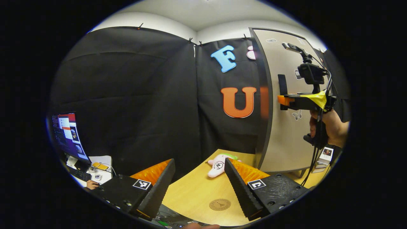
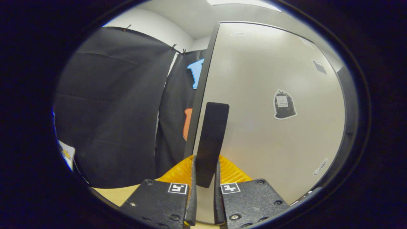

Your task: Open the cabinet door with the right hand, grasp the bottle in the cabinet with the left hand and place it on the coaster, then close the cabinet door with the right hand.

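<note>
The tall beige cabinet door stands at the right of the wooden table. Its black vertical handle sits between both fingers of my right gripper, which is shut on it. In the left gripper view that right gripper is held by a hand at the handle. My left gripper hangs open over the table with nothing between its fingers. A round brown coaster lies on the table just below it. The bottle is hidden behind the door.
A pink and white plush toy lies on the table by the cabinet's foot. A monitor and a keyboard stand on a desk at far left. Small cards sit beside the cabinet at right.
</note>
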The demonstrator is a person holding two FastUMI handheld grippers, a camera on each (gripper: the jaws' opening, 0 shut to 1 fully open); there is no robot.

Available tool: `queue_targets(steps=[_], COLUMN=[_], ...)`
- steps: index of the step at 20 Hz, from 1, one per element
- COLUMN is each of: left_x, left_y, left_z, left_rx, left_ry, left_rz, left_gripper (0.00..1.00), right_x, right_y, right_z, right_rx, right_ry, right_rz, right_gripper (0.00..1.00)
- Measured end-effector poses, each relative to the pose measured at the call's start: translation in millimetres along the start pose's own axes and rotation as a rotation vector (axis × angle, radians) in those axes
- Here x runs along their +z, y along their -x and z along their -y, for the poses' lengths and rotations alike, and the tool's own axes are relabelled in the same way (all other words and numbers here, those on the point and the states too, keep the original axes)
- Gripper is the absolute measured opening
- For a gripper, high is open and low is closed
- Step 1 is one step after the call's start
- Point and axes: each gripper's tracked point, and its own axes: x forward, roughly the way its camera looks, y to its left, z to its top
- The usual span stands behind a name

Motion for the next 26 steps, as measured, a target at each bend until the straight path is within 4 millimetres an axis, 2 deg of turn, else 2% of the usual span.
queue_targets(steps=[2, 4, 9, 12, 15, 17, 20, 23, 26], left_x=[-4, -9, -27, -35, -32, -18, 8, 36, 43], left_y=[-2, -1, -10, -23, -39, -51, -69, -83, -86], left_z=[-1, 7, 46, 71, 96, 121, 173, 239, 309], left_rx=[-0.028, -0.074, -0.236, -0.314, -0.368, -0.398, -0.464, -0.55, -0.65], left_ry=[0.016, 0.033, 0.006, -0.026, -0.057, -0.078, -0.089, -0.087, -0.072], left_rz=[0.003, -0.006, -0.024, -0.033, -0.023, 0.003, 0.046, 0.096, 0.082], left_gripper=[0.95, 0.95, 0.95, 0.95, 0.95, 0.95, 0.95, 0.95, 0.95], right_x=[2, 2, 11, 14, 15, 12, 14, 16, 17], right_y=[15, 29, 92, 135, 156, 168, 187, 227, 253], right_z=[-4, -7, -20, -10, -4, 3, 17, 34, 46], right_rx=[0.01, 0.026, 0.087, 0.122, 0.174, 0.208, 0.266, 0.256, 0.215], right_ry=[-0.011, -0.016, -0.028, -0.06, -0.071, -0.089, -0.167, -0.18, -0.182], right_rz=[-0.029, -0.044, -0.098, -0.139, -0.182, -0.208, -0.234, -0.237, -0.263], right_gripper=[0.23, 0.23, 0.23, 0.23, 0.23, 0.23, 0.22, 0.22, 0.22])
